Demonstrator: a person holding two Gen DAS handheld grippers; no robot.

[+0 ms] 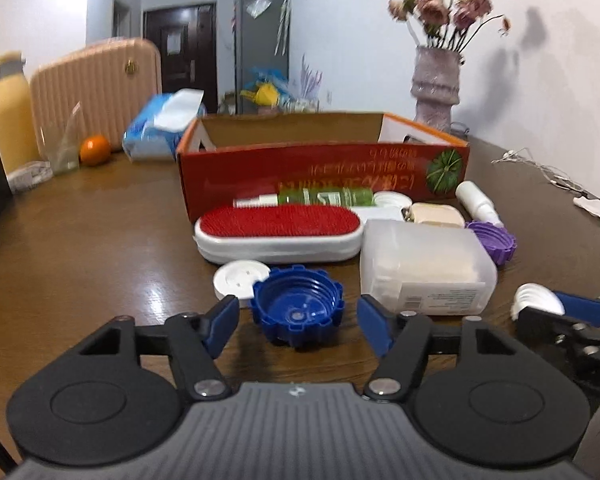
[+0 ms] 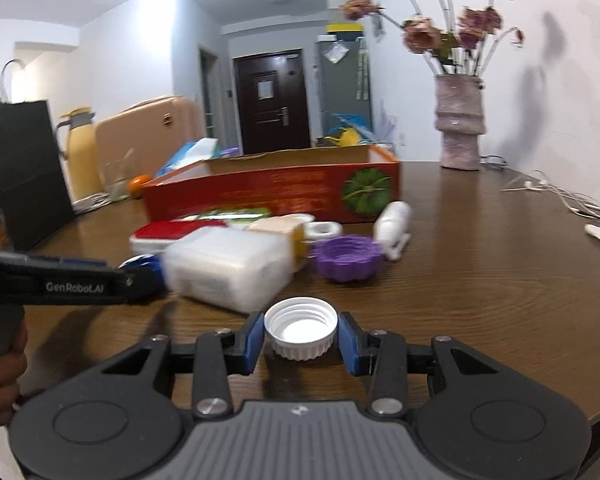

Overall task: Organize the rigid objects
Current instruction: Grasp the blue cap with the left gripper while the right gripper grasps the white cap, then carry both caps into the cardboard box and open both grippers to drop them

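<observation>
A red cardboard box point(image 1: 284, 168) stands open on the brown table, also in the right wrist view point(image 2: 260, 192). In front of it lie a red-topped lint brush point(image 1: 278, 232), a translucent white container point(image 1: 426, 266), a green spray bottle point(image 1: 324, 197), a purple cap point(image 1: 494, 240), a small white bottle point(image 1: 478, 200) and a white disc point(image 1: 240, 278). My left gripper point(image 1: 298, 320) is open with a blue cap point(image 1: 298, 310) between its fingers. My right gripper point(image 2: 301, 338) is shut on a white cap point(image 2: 301, 326), just above the table.
A vase of dried flowers point(image 1: 436, 88) stands at the back right. A pink case point(image 1: 96, 92), a yellow bottle point(image 1: 10, 112), an orange point(image 1: 95, 150) and a tissue pack point(image 1: 160, 128) sit at the back left. White cables point(image 2: 560, 196) lie at the right edge. A black bag point(image 2: 24, 168) stands left.
</observation>
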